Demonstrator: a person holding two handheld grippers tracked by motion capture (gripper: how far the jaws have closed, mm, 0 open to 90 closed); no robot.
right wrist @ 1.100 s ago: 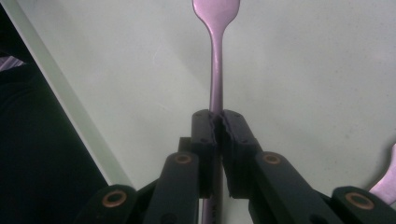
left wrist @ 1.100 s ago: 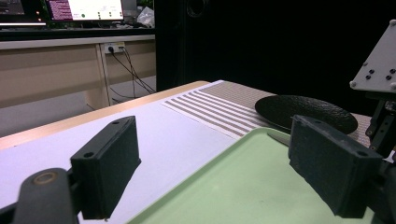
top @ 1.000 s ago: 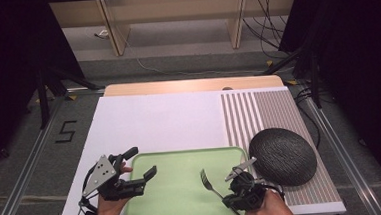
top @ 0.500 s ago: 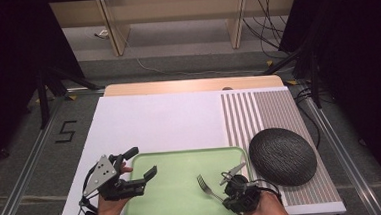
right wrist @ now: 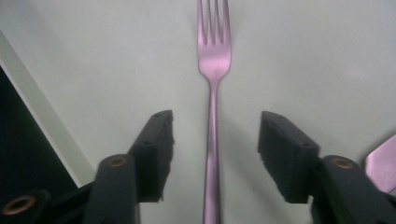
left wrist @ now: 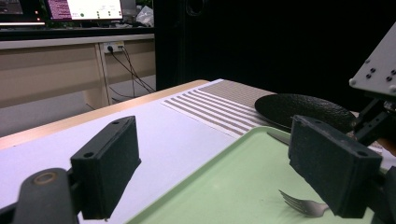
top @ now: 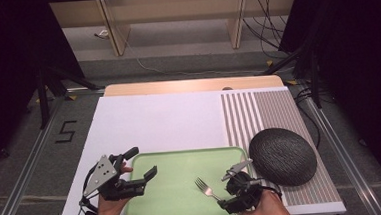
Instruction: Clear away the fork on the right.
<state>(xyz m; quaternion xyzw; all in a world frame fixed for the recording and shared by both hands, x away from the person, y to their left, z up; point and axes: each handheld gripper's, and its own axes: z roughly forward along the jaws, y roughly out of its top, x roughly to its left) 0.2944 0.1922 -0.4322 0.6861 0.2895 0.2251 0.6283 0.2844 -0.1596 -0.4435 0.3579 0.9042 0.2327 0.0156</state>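
two claws agape — right claw (right wrist: 214, 154) astride fork (right wrist: 213, 60) untouched, left claw (top: 139, 166) empty, floor mark "5" (top: 65, 131)

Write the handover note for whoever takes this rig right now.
Right gripper: open, jaws either side of the fork handle, not clamped on it.
Left gripper: open, holding nothing, at the tray's left edge.
Fork lies flat on the green tray, tines pointing away from the right gripper. A second piece of cutlery lies just beside it. Dark plate sits right of the tray on the striped mat.
Done: fork on the tray. Left: probably close and lift, or withdraw.
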